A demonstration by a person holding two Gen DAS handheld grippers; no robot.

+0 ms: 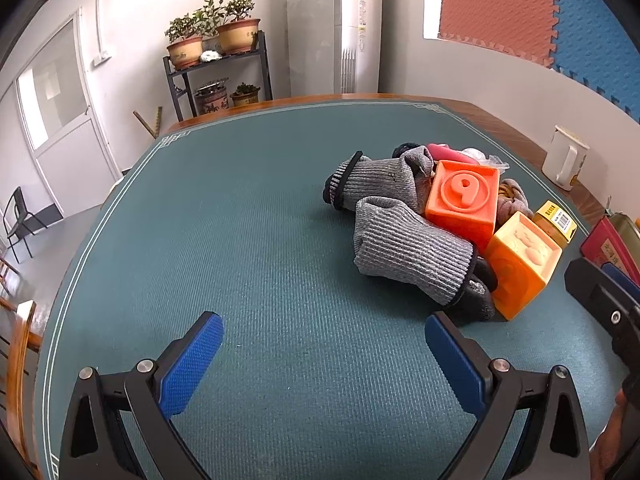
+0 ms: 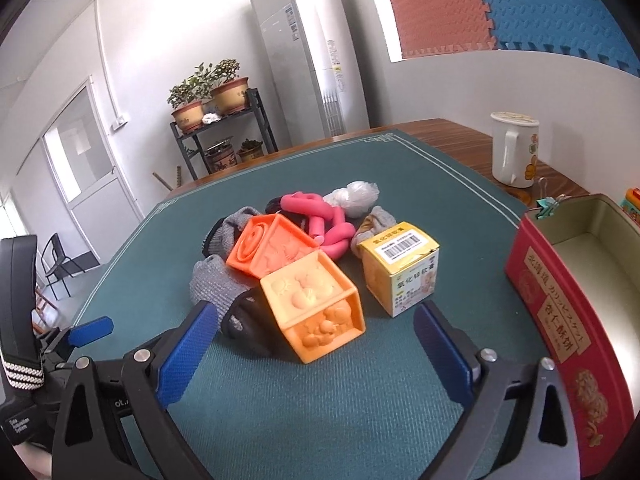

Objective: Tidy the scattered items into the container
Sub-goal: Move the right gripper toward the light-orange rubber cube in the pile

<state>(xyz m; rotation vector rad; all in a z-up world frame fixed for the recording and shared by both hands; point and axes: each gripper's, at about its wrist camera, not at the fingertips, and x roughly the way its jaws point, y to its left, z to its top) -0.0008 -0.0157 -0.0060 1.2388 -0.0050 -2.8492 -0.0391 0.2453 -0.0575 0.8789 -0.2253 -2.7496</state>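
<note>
Left gripper is held low over the bare green mat, jaws wide open, nothing between them. Right gripper is likewise spread wide and empty, with the yellow block just ahead of the gap, not touched.

Left to right in the right wrist view, the pile is seen mid-mat, toward the table's right edge:
- grey socks at the pile's left, partly under the blocks
- orange block leaning on the yellow block, both tilted
- pink foam curlers behind the blocks, a crumpled clear bag just past them
- small yellow box upright, just right of the blocks, apart from them

Red tin sits at the mat's right edge, lid off, inside seen empty; a binder clip is clipped on its far corner. White mug stands on the bare wood beyond the tin, near the table's right edge.

In the left wrist view the socks are nearest that gripper, blocks behind them.
</note>
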